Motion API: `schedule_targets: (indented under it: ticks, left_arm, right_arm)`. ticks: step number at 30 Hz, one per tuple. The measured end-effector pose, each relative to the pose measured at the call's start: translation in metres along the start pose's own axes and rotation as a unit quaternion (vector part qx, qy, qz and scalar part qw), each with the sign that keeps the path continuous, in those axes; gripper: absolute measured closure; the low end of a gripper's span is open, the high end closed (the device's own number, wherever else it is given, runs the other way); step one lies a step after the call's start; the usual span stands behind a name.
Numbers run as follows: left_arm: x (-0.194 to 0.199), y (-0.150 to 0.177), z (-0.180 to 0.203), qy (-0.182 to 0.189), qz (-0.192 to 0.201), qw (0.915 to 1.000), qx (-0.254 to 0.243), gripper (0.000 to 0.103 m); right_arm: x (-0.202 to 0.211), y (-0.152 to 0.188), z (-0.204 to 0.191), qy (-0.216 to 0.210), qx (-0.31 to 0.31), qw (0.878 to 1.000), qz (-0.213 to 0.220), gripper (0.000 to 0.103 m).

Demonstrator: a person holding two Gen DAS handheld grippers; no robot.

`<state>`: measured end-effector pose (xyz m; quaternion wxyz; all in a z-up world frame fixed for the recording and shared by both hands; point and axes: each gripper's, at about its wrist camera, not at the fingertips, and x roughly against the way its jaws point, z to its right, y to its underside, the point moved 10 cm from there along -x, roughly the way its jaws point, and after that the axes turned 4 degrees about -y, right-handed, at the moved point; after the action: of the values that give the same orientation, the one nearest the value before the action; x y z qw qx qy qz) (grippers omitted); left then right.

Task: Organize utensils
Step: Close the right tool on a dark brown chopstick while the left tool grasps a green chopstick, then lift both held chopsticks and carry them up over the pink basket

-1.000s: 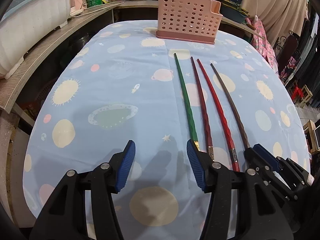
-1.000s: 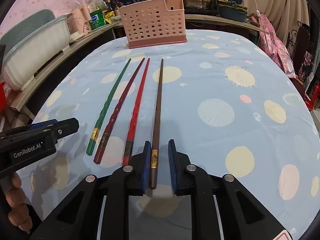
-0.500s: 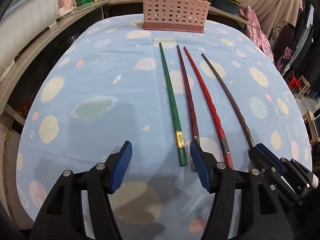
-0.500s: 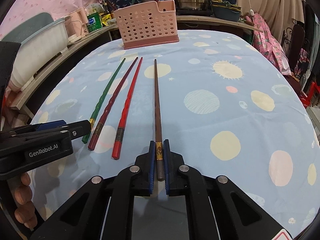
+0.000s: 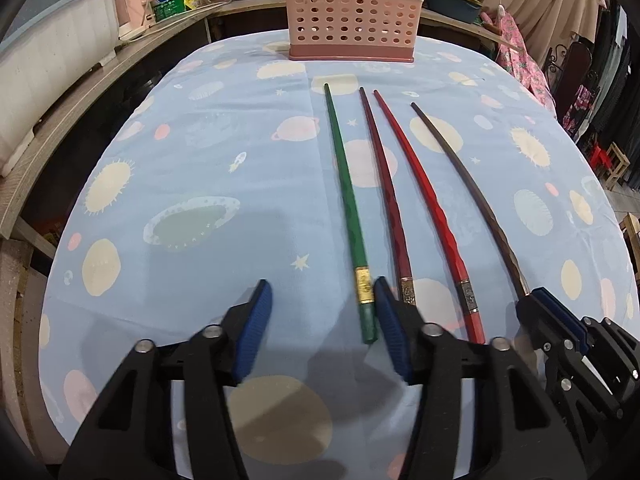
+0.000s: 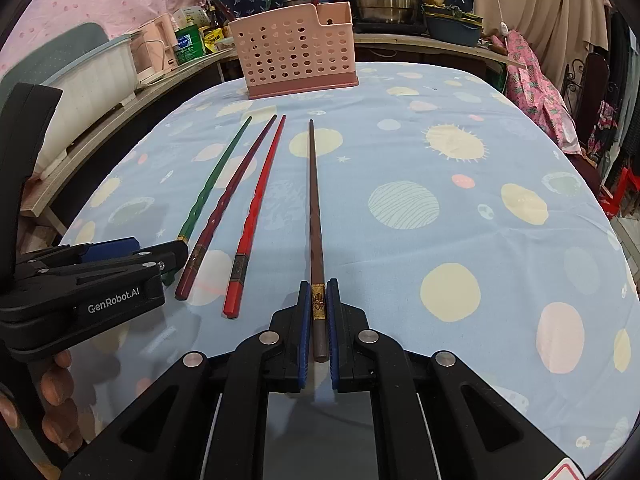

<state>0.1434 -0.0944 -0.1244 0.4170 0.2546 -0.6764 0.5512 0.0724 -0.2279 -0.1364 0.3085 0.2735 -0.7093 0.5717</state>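
Observation:
Four long chopsticks lie side by side on the table: green [image 5: 349, 208], dark red [image 5: 385, 192], bright red [image 5: 428, 208] and brown [image 5: 472, 196]. My right gripper [image 6: 319, 300] is shut on the near end of the brown chopstick [image 6: 314, 220]; it also shows in the left wrist view [image 5: 536, 308]. My left gripper [image 5: 322, 312] is open, with the green chopstick's near end just inside its right finger. It also shows in the right wrist view [image 6: 160, 252]. A pink perforated utensil basket [image 5: 352, 16] stands at the table's far end.
The table wears a blue planet-print cloth [image 5: 192, 168]. A wooden counter [image 5: 80, 92] with a white tub [image 5: 44, 64], bottles and pots runs along the left and back. Chairs and hanging clothes [image 6: 600, 128] stand at the right.
My right gripper has closed on the brown chopstick's end. My left gripper has shifted so that the green chopstick's end now lies between its fingers.

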Motion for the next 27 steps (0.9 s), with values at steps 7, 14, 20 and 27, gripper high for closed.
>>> schedule_targets:
  ticks: [7, 14, 20, 27]
  left_arm:
    - [0.001, -0.001, -0.003, 0.005, -0.004, 1.0, 0.005, 0.094]
    - [0.002, 0.001, -0.003, 0.007, -0.007, 1.0, 0.002, 0.096]
    - [0.006, 0.002, -0.007, 0.011, -0.013, 0.9998, 0.008, 0.096]
    - [0.03, -0.01, -0.021, 0.02, 0.007, 0.9992, 0.034, 0.096]
  right_arm:
    - [0.0, 0.0, 0.0, 0.0, 0.0, 1.0, 0.001, 0.097]
    - [0.001, 0.0, -0.001, -0.004, 0.0, 1.0, -0.001, 0.096]
    - [0.003, 0.0, 0.001, -0.018, -0.015, 1.0, -0.01, 0.096]
    - [0.023, -0.013, 0.0, -0.031, -0.024, 0.999, 0.007, 0.096]
